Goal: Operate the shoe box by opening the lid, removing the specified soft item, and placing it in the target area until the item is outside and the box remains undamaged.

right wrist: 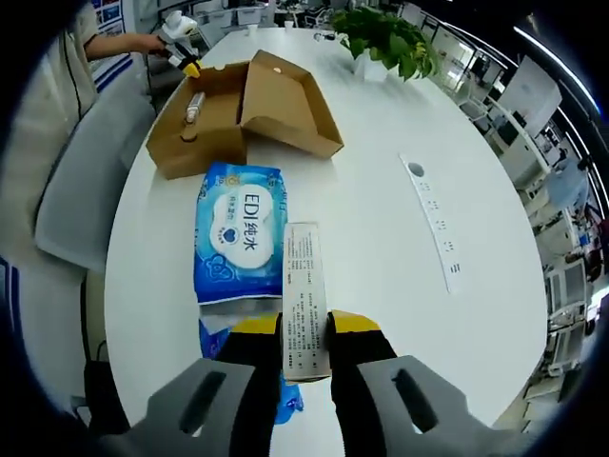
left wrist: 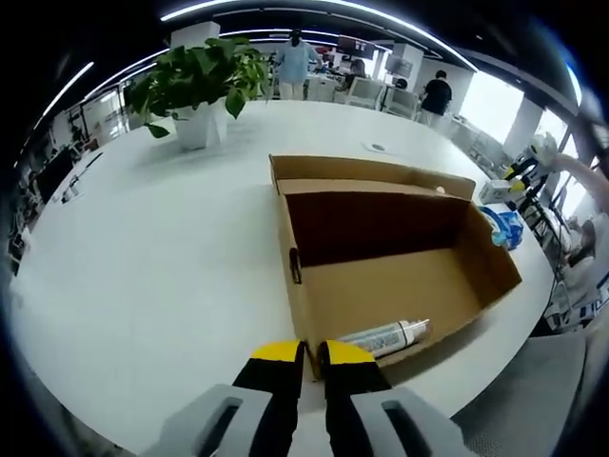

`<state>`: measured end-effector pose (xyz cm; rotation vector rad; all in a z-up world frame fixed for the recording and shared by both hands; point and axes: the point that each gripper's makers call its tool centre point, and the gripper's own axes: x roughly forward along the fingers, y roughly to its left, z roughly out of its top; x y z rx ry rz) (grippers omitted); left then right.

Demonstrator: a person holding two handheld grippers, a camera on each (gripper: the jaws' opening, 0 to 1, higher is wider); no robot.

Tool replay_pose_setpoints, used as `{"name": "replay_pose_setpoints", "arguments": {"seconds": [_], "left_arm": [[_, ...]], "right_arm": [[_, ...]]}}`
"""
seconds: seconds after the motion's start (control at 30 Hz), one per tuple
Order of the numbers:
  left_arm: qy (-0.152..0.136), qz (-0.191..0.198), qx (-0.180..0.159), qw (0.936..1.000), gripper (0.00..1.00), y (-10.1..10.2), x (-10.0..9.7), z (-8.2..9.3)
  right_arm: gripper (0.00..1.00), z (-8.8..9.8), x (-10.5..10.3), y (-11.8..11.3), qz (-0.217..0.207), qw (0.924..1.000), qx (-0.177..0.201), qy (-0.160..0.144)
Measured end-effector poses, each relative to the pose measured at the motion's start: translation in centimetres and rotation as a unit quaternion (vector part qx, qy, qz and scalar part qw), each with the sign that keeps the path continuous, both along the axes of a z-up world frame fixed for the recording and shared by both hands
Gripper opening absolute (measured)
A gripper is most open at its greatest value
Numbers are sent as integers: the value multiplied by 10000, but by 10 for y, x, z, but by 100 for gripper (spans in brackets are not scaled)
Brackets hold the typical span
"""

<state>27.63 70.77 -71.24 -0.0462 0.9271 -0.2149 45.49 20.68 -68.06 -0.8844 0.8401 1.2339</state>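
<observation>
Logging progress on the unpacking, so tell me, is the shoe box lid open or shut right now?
Open. The shoe box has its lid folded back, showing the brown inside with a small tube lying on the bottom.

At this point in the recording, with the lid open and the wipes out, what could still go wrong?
The right claw is shut on a slim white carton that overlaps the blue wet wipes pack; releasing could leave it tilted or nudge the pack. The left claw pinches the shoe box near wall; pulling could tear the cardboard. The spray bottle inside may roll.
</observation>
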Motion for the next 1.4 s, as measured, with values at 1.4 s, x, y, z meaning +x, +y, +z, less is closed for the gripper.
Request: {"name": "replay_pose_setpoints", "arguments": {"seconds": [1.4], "left_arm": [[203, -107, 144, 9996, 8, 0, 1, -2]], "right_arm": [[16, -62, 11, -63, 598, 9905, -1242, -23]]}}
